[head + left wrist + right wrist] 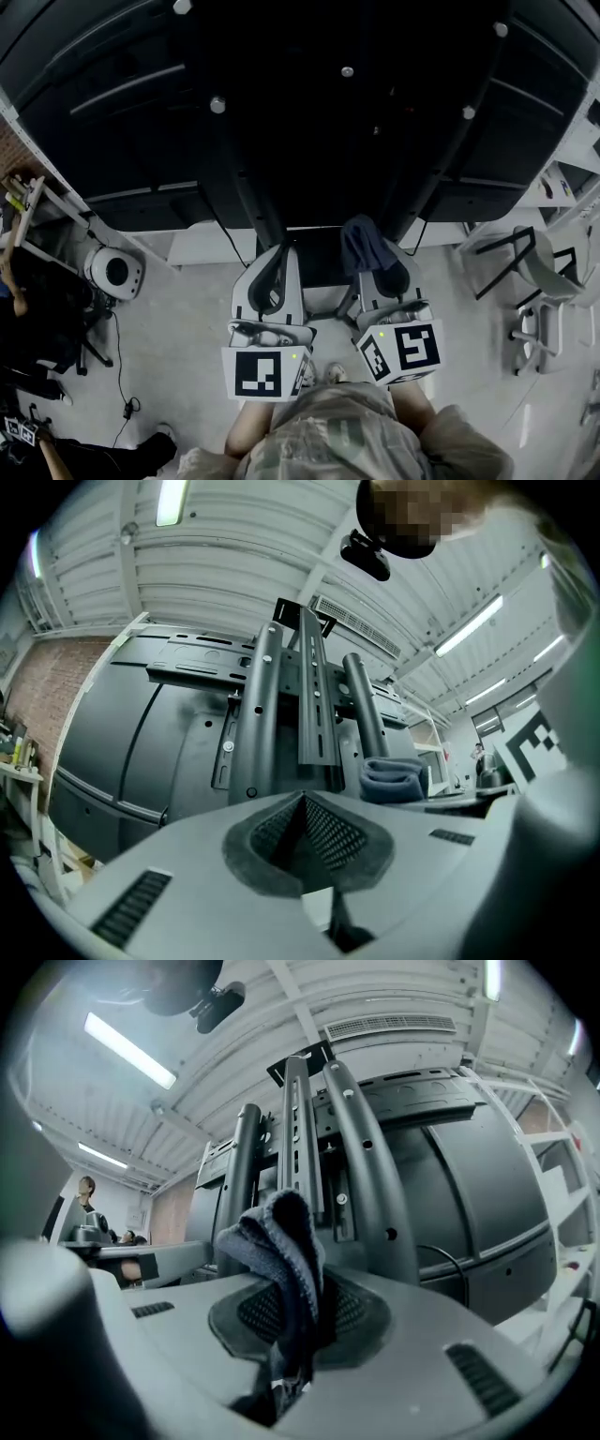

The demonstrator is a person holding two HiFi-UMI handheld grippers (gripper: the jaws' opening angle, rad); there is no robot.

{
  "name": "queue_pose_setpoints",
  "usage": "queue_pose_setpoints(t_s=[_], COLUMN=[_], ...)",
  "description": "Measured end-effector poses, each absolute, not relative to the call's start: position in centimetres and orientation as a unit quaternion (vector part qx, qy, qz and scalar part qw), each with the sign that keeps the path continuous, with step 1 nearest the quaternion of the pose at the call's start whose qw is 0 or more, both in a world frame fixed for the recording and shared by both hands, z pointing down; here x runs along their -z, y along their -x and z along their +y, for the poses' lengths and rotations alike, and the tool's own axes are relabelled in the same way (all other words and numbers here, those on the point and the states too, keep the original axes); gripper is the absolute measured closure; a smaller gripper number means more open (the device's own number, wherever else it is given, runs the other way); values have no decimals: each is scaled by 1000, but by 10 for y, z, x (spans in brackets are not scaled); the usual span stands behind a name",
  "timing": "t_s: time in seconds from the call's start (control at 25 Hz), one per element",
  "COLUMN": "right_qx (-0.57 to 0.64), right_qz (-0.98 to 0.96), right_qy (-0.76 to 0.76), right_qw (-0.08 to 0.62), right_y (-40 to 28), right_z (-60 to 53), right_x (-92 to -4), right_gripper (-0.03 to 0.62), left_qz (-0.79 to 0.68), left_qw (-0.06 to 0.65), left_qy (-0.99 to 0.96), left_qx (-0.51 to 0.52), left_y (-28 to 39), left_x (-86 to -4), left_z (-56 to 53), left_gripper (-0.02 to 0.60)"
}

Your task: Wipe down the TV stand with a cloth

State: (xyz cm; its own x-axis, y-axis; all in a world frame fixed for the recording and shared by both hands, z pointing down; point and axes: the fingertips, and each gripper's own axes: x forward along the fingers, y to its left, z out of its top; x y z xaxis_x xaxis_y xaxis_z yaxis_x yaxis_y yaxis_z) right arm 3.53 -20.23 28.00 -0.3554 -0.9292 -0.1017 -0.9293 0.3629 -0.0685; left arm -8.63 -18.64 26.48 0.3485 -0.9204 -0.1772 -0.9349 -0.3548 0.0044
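The black TV stand (309, 122) fills the top of the head view, its upright columns (305, 700) rising against a large dark screen back. My right gripper (380, 274) is shut on a dark blue-grey cloth (364, 244), which bunches up above its jaws (279, 1241) just short of the columns (361, 1162). My left gripper (272, 281) is beside it, jaws closed together with nothing between them (305, 806). From the left gripper view the cloth (392, 778) shows to the right. Both grippers point at the stand's base.
A white round device (114, 272) with a cable lies on the grey floor at the left, next to a shelf (37, 220). A grey chair (542, 281) stands at the right. A person (86, 1192) stands far off.
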Motion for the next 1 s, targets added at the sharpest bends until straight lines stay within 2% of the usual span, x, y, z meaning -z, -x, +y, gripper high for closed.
queue_pose_setpoints(t_s=[1.0], right_qx=[-9], right_qz=[828], right_qy=[559], right_qw=[34], right_y=[-21], right_z=[-183], right_x=[-291], right_gripper=[537], left_qz=[562], left_qw=[53], left_qy=[821], left_qx=[-82], left_y=[87], left_x=[-264], left_z=[-177], left_gripper=[566])
